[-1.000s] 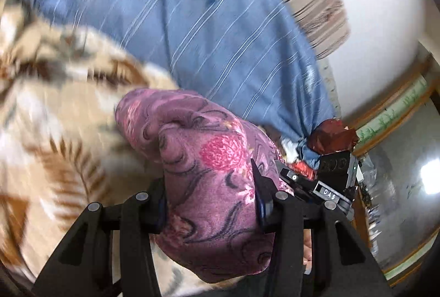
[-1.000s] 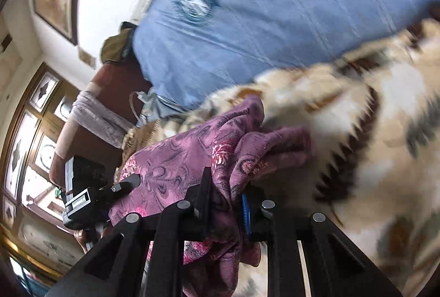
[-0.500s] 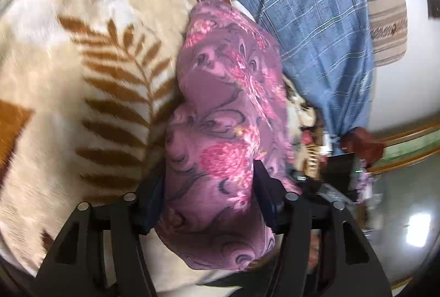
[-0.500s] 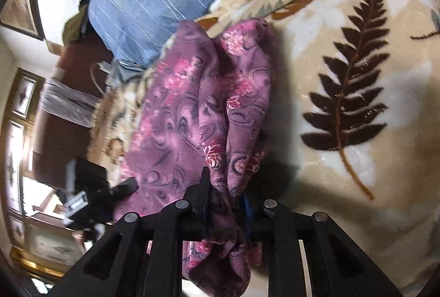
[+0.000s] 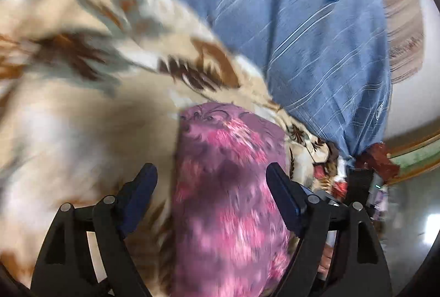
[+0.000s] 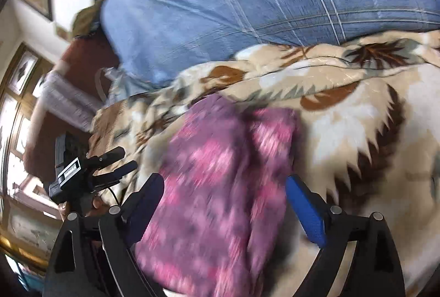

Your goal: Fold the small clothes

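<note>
A folded purple cloth with pink flowers (image 5: 228, 187) lies on a cream blanket with brown leaves (image 5: 68, 132). My left gripper (image 5: 211, 176) hangs over the cloth's near end, jaws opening, pads clear of the fabric on both sides. In the right wrist view the same cloth (image 6: 220, 200) lies between the fingers of my right gripper (image 6: 225, 187), whose jaws are opening wide and no longer press it. The left gripper (image 6: 110, 162) shows at the left of that view. Both views are blurred by motion.
A blue striped pillow (image 5: 316, 36) with a round emblem lies beyond the cloth, at the blanket's (image 6: 371, 132) far side. A dark red chair (image 6: 82, 63) and wood-framed windows (image 6: 16, 104) stand at the left. A white wall and floor lie to the right.
Both grippers let go of the purple cloth and spread their jaws. The cloth now lies on the blanket, and both cameras have drawn back toward the near end and sunk lower.
</note>
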`<state>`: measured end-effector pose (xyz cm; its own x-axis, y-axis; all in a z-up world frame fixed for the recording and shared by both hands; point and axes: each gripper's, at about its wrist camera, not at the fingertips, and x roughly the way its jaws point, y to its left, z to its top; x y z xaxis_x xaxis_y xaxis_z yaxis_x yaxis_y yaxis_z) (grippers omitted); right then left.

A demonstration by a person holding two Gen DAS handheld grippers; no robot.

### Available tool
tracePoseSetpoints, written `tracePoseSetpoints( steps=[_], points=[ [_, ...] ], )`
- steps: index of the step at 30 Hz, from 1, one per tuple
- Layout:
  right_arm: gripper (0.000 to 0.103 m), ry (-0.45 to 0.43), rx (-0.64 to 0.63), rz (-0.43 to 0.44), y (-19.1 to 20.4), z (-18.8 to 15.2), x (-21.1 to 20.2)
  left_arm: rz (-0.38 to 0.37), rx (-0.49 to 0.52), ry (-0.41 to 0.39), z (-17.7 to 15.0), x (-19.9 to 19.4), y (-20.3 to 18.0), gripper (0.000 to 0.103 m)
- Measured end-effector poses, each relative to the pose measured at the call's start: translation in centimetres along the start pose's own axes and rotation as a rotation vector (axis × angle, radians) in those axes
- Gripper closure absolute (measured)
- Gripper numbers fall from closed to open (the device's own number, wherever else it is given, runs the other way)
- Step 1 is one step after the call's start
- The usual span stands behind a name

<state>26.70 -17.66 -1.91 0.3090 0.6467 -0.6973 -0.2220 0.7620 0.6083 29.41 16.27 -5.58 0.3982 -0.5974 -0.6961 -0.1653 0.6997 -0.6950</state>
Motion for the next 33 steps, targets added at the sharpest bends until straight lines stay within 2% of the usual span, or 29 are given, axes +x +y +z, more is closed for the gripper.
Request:
tracePoseSetpoints(
  steps=[2,4,6,7,8,9,10,12,13,14,15,17,18,20,22,23,24,25,26,27,29,31,33],
  points=[
    [0.012,0.051,0.073,0.017,-2.3,2.0,3.0,-0.004,-0.053,0.021,0.4,2.5,1.5,0.023],
    [0.011,0.086,0.137,0.056,-4.6,2.5,4.7,-0.049,-0.088,0.015,0.1,3.5,2.8,0.023],
    [0.011,0.107,0.181,0.166,-6.3,1.7,5.8,-0.1,-0.07,0.018,0.5,3.6,2.3,0.025],
    [0.011,0.099,0.184,0.213,-6.7,1.3,6.1,-0.129,-0.061,0.032,0.6,3.7,2.0,0.04],
    [0.015,0.085,0.18,0.225,-6.9,1.0,6.2,-0.154,-0.067,0.053,0.8,4.3,1.8,0.046],
    [0.024,0.07,0.16,0.212,-6.8,0.9,6.1,-0.15,-0.069,0.061,0.8,4.7,1.7,0.052],
    [0.031,0.071,0.131,0.181,-6.3,1.2,6.0,-0.133,-0.05,0.057,0.7,5.0,1.3,0.071],
    [0.065,0.089,0.089,0.164,-5.6,1.6,6.5,-0.114,-0.008,-0.005,0.4,4.3,0.6,0.088],
    [0.074,0.092,0.085,0.153,-5.6,1.7,6.6,-0.135,0.004,-0.045,0.5,3.5,0.2,0.101],
    [0.088,0.077,0.075,0.133,-5.3,1.7,6.4,-0.164,0.036,-0.104,0.6,2.3,-0.5,0.102],
    [0.09,0.053,0.055,0.124,-4.9,1.7,5.7,-0.19,0.085,-0.179,0.7,0.8,-1.3,0.102],
    [0.092,-0.024,-0.018,0.082,-3.4,2.0,3.6,-0.146,0.165,-0.315,0.6,-1.2,-2.6,0.103],
    [0.094,-0.057,-0.047,0.063,-2.7,2.1,2.8,-0.13,0.171,-0.327,0.8,-1.3,-2.6,0.103],
    [0.097,-0.093,-0.105,-0.007,-1.9,2.1,2.7,-0.103,0.114,-0.257,1.4,0.5,-1.5,0.103],
    [0.097,-0.06,-0.123,-0.095,-2.5,2.0,4.4,-0.095,0.023,-0.138,1.8,2.8,0.3,0.102],
    [0.095,-0.032,-0.099,-0.097,-3.3,1.8,5.3,-0.097,-0.021,-0.087,1.8,3.7,0.9,0.102],
    [0.089,0.006,-0.049,-0.076,-4.4,1.5,6.3,-0.107,-0.04,-0.068,1.7,3.8,1.2,0.096],
    [0.088,0.008,-0.014,-0.053,-5.2,1.2,6.3,-0.119,-0.052,-0.064,1.5,3.8,1.3,0.079],
    [0.077,-0.011,0.031,-0.024,-5.7,1.2,5.8,-0.121,-0.053,-0.065,1.5,3.7,1.2,0.068],
    [0.054,-0.009,0.069,0.003,-6.0,1.3,5.2,-0.125,-0.05,-0.071,1.4,3.6,1.0,0.046],
    [0.033,-0.054,0.107,0.035,-6.3,1.7,3.4,-0.122,-0.04,-0.084,1.2,3.6,0.5,0.042],
    [0.032,-0.085,0.116,0.06,-6.2,2.1,2.0,-0.109,-0.032,-0.049,1.1,4.2,0.5,0.042],
    [0.026,-0.077,0.13,0.113,-6.1,2.5,1.3,-0.097,-0.041,0.002,1.0,5.3,0.9,0.043]
  ],
)
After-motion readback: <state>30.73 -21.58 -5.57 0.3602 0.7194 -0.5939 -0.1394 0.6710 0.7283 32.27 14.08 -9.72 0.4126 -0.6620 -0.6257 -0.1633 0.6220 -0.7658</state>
